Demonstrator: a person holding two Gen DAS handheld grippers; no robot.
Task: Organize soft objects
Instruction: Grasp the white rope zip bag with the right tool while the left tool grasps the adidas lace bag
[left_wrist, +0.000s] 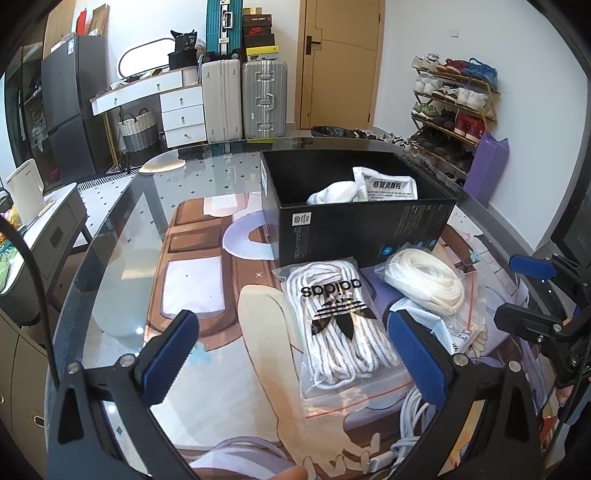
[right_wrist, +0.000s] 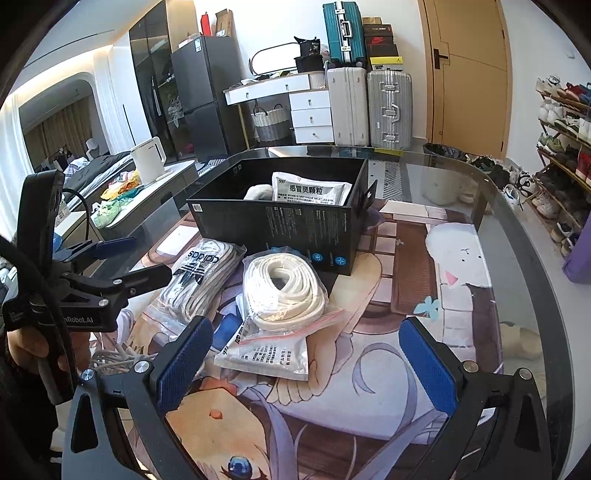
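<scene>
Glass table (left_wrist: 110, 258); both jaws wide, empty.

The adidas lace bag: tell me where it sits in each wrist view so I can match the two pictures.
Left wrist view: the adidas lace bag lies centre-right, just in front of the black box, between the open left gripper's fingers.
Right wrist view: it lies left of centre, beside the white lace coil bag.
Shared landmark: the black box, directly behind the bag in both.
</scene>
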